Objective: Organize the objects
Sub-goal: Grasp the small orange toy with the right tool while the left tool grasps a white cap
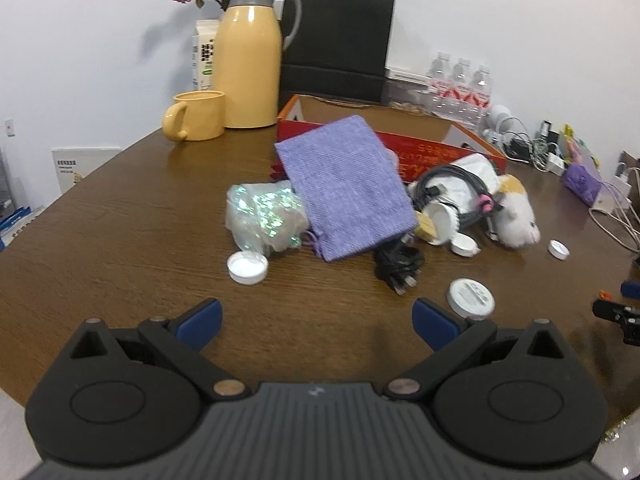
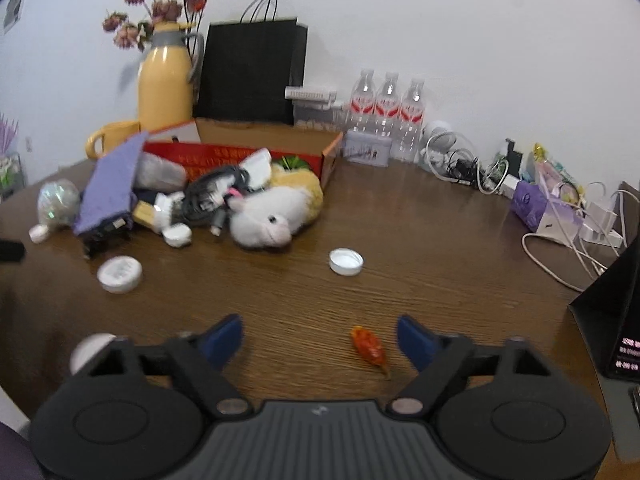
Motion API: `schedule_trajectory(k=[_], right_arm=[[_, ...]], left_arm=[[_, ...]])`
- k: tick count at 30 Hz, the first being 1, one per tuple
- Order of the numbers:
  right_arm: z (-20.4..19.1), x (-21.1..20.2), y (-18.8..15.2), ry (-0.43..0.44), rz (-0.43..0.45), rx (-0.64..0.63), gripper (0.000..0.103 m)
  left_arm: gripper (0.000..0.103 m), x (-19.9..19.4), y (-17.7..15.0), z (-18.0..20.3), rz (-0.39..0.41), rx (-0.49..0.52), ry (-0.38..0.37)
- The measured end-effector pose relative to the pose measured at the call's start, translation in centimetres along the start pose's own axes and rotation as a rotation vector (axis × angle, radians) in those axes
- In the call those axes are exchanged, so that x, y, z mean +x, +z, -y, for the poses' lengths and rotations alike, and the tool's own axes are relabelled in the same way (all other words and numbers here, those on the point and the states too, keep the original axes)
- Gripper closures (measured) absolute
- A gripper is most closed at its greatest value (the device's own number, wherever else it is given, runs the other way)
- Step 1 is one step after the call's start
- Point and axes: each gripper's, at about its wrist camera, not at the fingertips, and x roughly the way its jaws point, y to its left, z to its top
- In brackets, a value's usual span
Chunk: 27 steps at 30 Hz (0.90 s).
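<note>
A pile lies in front of a tipped red cardboard box (image 1: 420, 152): a purple cloth pouch (image 1: 346, 188), a shiny iridescent bag (image 1: 264, 216), coiled black cables (image 1: 398, 262) and a white plush toy (image 1: 516, 216). Loose white caps (image 1: 248, 267) and a round white lid (image 1: 471, 297) sit on the wooden table. My left gripper (image 1: 316, 316) stands open just short of the pile, with nothing between its fingers. My right gripper (image 2: 320, 330) is open low over the table. A small orange wrapped sweet (image 2: 370, 346) lies between its fingers, nearer the right one and untouched. The plush toy (image 2: 268, 216) is farther ahead.
At the back stand a yellow thermos (image 1: 248, 56), a yellow mug (image 1: 198, 116), a black paper bag (image 1: 338, 40) and three water bottles (image 2: 386, 112). Chargers and white cables (image 2: 560, 256) clutter the right side. A black box (image 2: 616, 312) stands at the right edge.
</note>
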Motion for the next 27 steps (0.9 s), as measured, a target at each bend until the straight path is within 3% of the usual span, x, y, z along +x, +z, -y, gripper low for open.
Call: schedule_trajectory(k=[2, 6, 8, 9, 21, 27], right_arm=[[0.6, 0.9, -0.1, 0.005, -0.027, -0.013, 0.049], [1.9, 1.8, -0.4, 0.045, -0.043, -0.012, 0.061], [2.5, 2.0, -0.3, 0.069, -0.047, 0.000, 0.086], [2.8, 2.1, -0.3, 0.086, -0.049, 0.002, 0.090], [0.9, 3.0, 2.0, 0.175, -0.027, -0.038, 0.090], [-1.0, 3.5, 3.0, 0.204, -0.019, -0.056, 0.090]], left_arm=[[0.000, 0.3, 0.2, -0.3, 0.002, -0.007, 0.020], [0.000, 1.0, 0.8, -1.1, 0.003, -0.028, 0.056], [0.000, 1.3, 1.0, -1.4, 0.007, -0.034, 0.069], [0.000, 1.5, 1.1, -1.6, 0.009, -0.037, 0.076], [0.002, 5.2, 2.6, -4.0, -0.001, -0.035, 0.152], [0.038, 6.7, 2.4, -3.7, -0.029, 0.026, 0.136]])
